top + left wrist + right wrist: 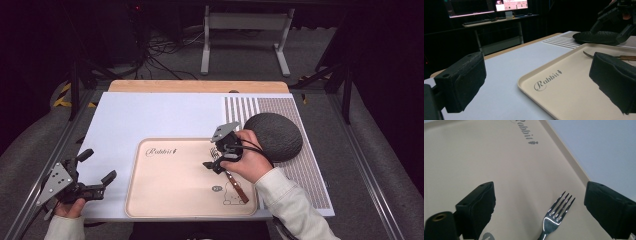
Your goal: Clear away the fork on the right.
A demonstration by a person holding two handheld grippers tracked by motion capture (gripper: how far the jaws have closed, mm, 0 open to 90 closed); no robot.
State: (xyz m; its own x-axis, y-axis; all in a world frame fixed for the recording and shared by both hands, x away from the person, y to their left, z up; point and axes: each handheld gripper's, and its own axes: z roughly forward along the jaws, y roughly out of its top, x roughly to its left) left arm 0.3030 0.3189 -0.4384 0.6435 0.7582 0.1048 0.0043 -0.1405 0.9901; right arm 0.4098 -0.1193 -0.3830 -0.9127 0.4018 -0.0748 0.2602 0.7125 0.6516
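Between right gripper [537, 207] jaws, fork [556, 213].

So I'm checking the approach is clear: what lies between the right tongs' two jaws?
The fork lies on the tray, its tines between the open jaws of the right tongs and touching neither, in the right gripper view.
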